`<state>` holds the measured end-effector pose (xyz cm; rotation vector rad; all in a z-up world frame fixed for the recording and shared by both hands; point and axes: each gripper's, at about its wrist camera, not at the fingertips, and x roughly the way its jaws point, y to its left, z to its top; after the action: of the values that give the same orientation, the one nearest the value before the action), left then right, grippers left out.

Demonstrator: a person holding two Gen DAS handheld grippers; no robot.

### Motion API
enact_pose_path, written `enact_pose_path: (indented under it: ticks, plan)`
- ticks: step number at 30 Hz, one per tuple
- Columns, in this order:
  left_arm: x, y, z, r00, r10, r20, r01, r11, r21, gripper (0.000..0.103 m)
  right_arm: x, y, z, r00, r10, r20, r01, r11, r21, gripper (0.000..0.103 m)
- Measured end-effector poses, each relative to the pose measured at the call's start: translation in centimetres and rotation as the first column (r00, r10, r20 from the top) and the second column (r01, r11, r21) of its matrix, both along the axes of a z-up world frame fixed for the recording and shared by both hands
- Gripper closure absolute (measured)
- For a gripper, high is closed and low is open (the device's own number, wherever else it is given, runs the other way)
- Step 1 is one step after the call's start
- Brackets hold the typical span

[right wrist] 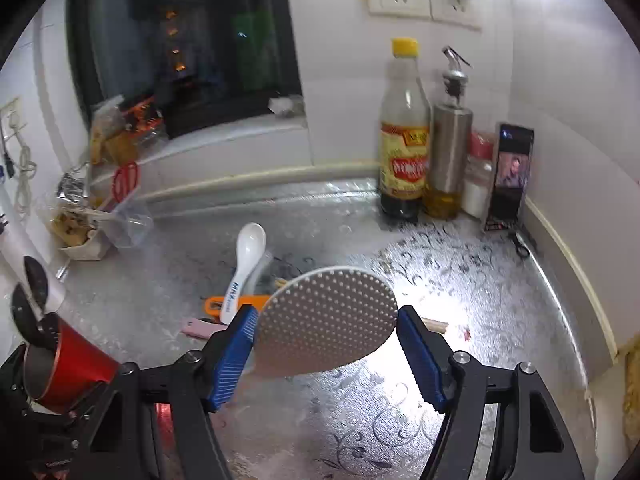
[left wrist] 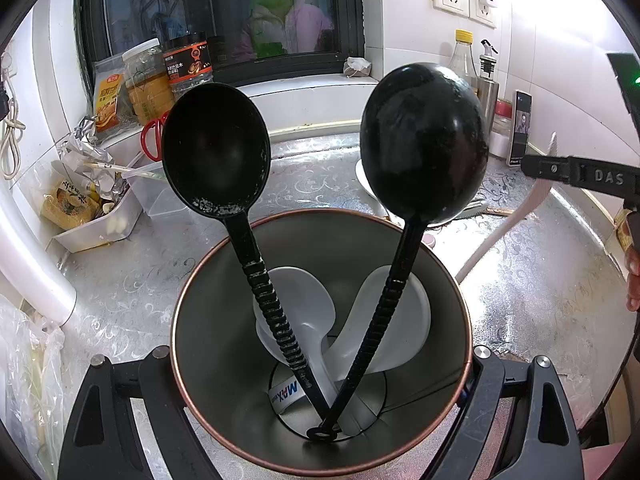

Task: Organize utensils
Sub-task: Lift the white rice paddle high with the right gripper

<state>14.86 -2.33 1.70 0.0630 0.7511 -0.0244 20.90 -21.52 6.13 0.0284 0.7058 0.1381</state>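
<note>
The white rice paddle (right wrist: 326, 320) sits between the right claw's (right wrist: 326, 344) blue pads (right wrist: 236, 356), its dimpled head sticking out ahead of the fingertips and lifted clear of the counter (right wrist: 460, 280). The jaws stand fairly wide; the left pad touches the head's edge, but a sliver of gap seems to show at the right pad, so I cannot tell how firmly it is pinched. That is the main risk: a round, smooth head caught by its edges could swivel or slip out on the way to the cup.

The red cup (right wrist: 72, 368) stands low to the left of that claw, clamped at its sides by the left claw (left wrist: 320, 364), whose jaws are pressed onto it. Inside are two black ladles (left wrist: 216, 148) leaning apart and two white spoons (left wrist: 296, 304). The crossed handles leave little room, so the paddle could jam on them, knock a ladle over the rim or tip the cup.

Beyond the paddle, a white spoon (right wrist: 246, 264), an orange-handled tool (right wrist: 236, 303) and a pink item (right wrist: 198, 327) lie on the counter; a dropped paddle would scatter them.
</note>
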Motion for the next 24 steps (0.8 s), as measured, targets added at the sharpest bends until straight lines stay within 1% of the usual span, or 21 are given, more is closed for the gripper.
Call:
enact_pose_path:
  ticks: [7, 13, 19, 24]
  plan:
    - [0.0, 0.0, 0.0, 1.0, -0.001, 0.0, 0.001, 1.0, 0.0, 0.012, -0.7, 0.7, 1.5, 0.998, 0.038, 0.053, -0.037, 0.999, -0.014, 0.031]
    - [0.0, 0.0, 0.0, 1.0, -0.001, 0.0, 0.001, 1.0, 0.0, 0.012, -1.7, 1.2, 3.6, 0.991, 0.074, 0.109, -0.073, 0.997, -0.008, 0.031]
    - [0.0, 0.0, 0.0, 1.0, -0.001, 0.001, 0.001, 1.0, 0.0, 0.012, -2.7, 2.3, 6.7, 0.975, 0.128, 0.179, -0.133, 0.991, 0.014, 0.031]
    - [0.1, 0.0, 0.0, 1.0, -0.001, 0.001, 0.001, 1.0, -0.001, 0.012, -3.7, 3.6, 10.7, 0.942, 0.185, 0.279, -0.194, 0.981, 0.003, 0.031]
